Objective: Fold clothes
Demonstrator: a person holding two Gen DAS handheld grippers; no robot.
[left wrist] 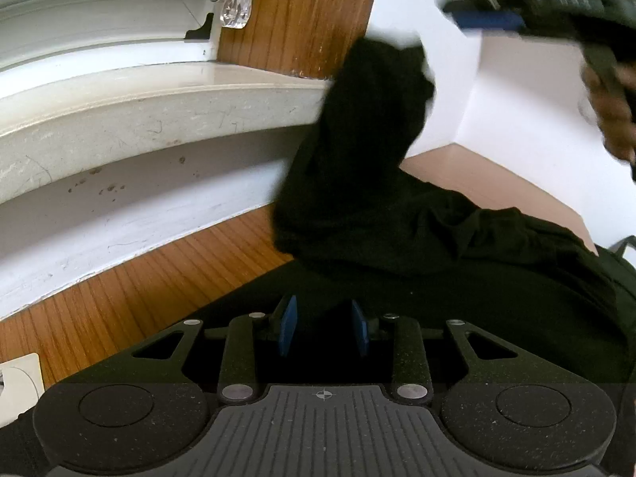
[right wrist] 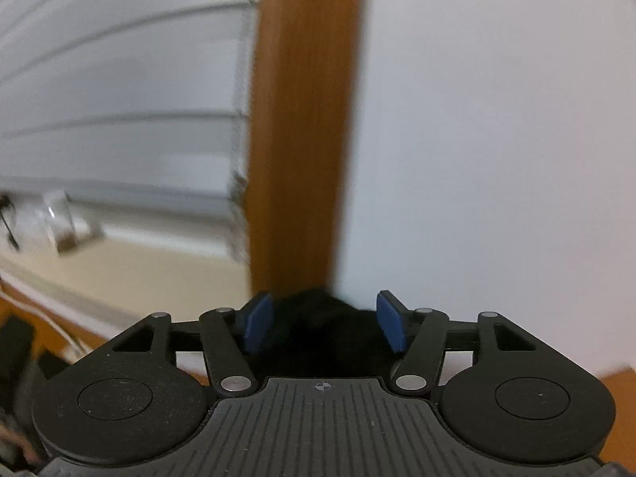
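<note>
Left gripper [left wrist: 324,328] half-open, black garment [left wrist: 397,218] ahead, probably unpinched. Right gripper [right wrist: 324,326] spread around a black bunch, grip unclear. Best to lift slowly, keeping fabric taut.

Matt black cloth, soft and creased, in the garment [left wrist: 417,222] heaped from 12 to 3 o'clock. Warm wood grain with a low satin sheen on the table [left wrist: 131,298] at 8 o'clock and the upright panel [left wrist: 306,16] at 12. Chalky white paint, scuffed and spotted, on the ledge [left wrist: 119,127]. Speckled matt black plastic on the left gripper [left wrist: 324,330], with ribbed grey plastic, bright metal pins and smooth blue pads [left wrist: 288,328]. Same finish on the right gripper [right wrist: 324,326].
</note>
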